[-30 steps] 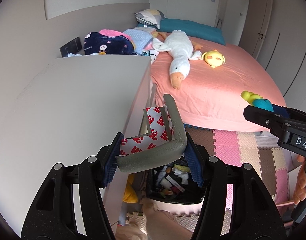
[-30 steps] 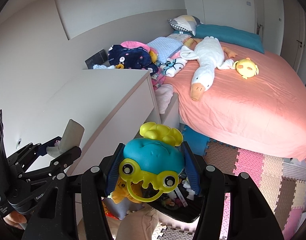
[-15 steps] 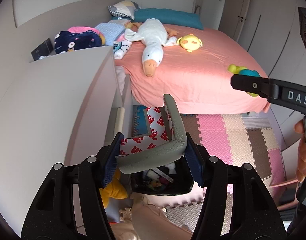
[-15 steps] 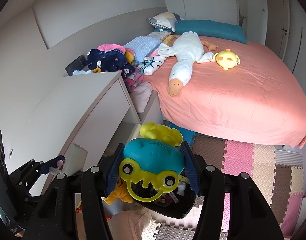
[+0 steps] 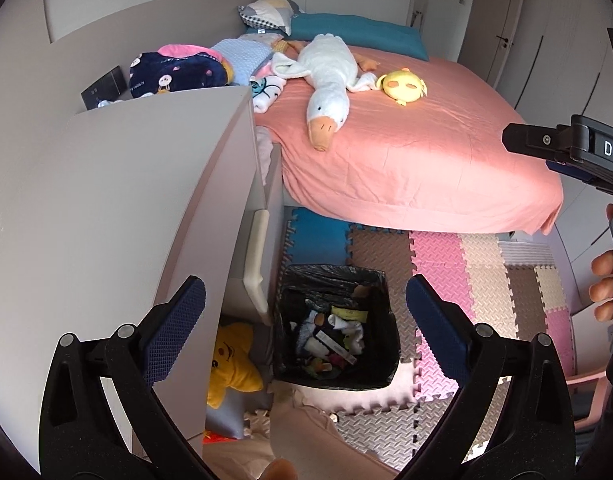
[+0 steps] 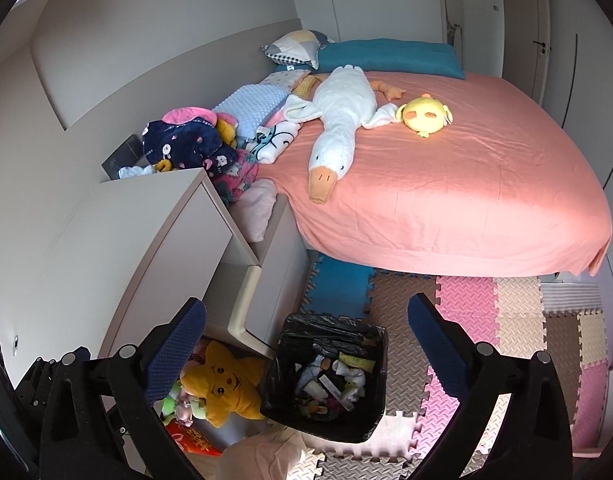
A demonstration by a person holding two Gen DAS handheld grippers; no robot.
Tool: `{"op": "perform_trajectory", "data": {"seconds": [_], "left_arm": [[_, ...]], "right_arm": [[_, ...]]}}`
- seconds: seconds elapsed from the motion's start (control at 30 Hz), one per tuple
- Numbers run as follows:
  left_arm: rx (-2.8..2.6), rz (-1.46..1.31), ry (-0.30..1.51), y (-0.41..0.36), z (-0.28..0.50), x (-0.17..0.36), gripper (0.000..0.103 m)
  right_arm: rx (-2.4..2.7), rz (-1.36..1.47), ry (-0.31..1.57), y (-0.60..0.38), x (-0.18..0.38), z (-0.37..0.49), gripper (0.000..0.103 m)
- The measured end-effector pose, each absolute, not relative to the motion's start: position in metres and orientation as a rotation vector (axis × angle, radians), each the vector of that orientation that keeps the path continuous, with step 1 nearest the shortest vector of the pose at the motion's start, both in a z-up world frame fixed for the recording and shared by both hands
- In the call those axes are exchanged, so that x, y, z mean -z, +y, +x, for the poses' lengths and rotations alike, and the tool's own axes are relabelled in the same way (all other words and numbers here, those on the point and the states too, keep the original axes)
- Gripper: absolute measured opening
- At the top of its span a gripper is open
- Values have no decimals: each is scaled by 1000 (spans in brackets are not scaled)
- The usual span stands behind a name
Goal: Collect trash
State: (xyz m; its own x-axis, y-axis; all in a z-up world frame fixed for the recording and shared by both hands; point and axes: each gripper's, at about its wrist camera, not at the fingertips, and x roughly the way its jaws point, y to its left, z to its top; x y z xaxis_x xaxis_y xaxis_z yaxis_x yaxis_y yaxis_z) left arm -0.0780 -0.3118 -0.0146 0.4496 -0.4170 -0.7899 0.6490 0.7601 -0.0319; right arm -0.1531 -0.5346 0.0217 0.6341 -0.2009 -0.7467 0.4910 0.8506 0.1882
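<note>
Hovering over the trash bin (image 5: 335, 330), we spread both the left gripper (image 5: 304, 306) and right gripper (image 6: 306, 330) wide; foam guard and toy were gone.

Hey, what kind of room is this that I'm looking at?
Most likely a child's bedroom: a bed with a salmon-pink sheet, a big white plush goose lying on it, and pastel foam puzzle mats on the floor.
</note>
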Motion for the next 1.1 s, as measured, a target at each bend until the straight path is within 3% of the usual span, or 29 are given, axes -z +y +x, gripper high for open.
{"op": "perform_trajectory", "data": {"seconds": [1.1], "left_arm": [[640, 295, 851, -303, -77, 10, 97]], "right_arm": [[383, 406, 783, -527, -27, -151, 100]]}}
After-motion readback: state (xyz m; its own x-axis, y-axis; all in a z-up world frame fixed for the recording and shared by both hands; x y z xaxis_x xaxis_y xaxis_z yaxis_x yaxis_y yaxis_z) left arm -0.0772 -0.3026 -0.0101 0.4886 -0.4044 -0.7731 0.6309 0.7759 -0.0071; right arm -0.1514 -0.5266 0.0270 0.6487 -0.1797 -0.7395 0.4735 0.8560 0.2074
